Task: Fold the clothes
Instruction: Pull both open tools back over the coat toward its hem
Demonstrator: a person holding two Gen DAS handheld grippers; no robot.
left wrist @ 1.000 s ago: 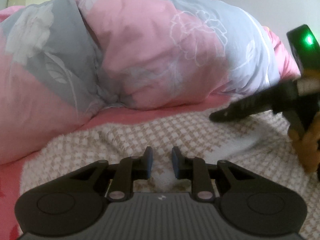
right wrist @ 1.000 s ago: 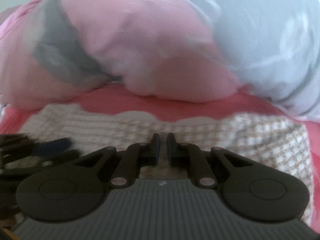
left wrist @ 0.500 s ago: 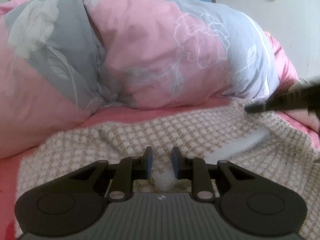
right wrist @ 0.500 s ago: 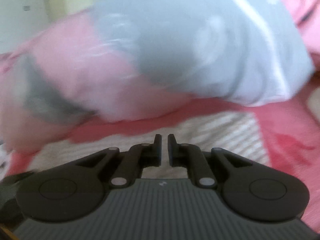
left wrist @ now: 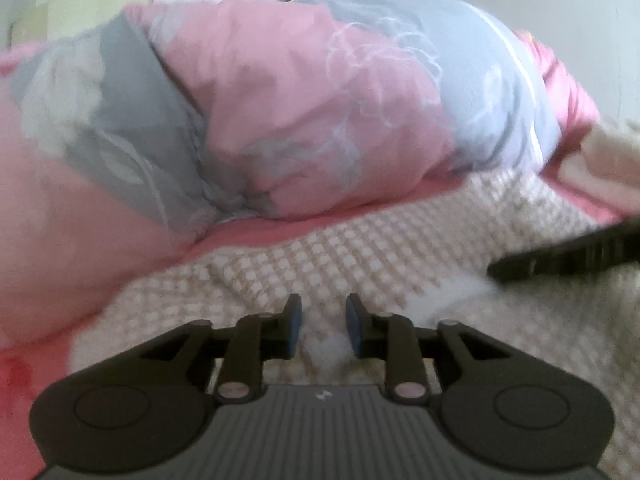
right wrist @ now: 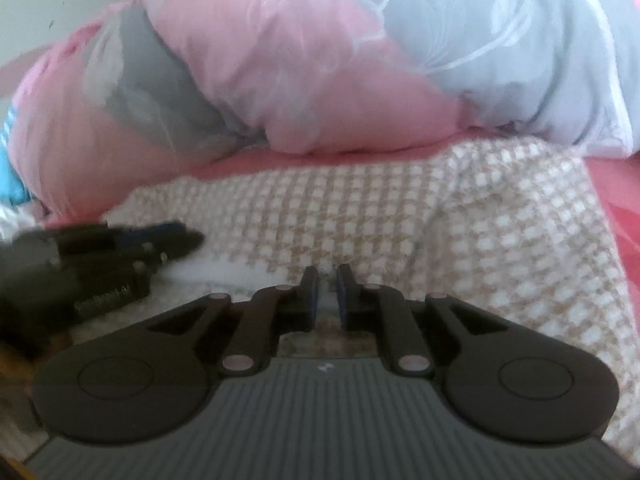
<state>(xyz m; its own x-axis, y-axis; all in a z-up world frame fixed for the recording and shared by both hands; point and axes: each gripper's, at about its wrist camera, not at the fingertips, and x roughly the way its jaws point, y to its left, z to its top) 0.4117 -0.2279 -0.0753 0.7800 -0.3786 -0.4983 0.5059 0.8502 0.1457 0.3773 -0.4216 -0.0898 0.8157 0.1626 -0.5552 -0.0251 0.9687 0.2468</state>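
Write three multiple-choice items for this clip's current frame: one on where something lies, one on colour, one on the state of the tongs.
1. Where does the checked garment lie?
A. On the pink sheet, in front of the bunched duvet
B. On top of the duvet
C. On the floor

2. What colours is the garment's check?
A. Blue and black
B. Beige and white
C. Green and yellow

3. How do the left tongs stand?
A. Clamped on the duvet
B. Open, with a gap between the pads
C. Out of view

Answers:
1 A: the duvet is heaped behind it, with a strip of sheet between them.
2 B: small beige and white squares show in both views.
3 B: the jaws have just been opening; white fabric shows in the gap, and the pads do not press on it.
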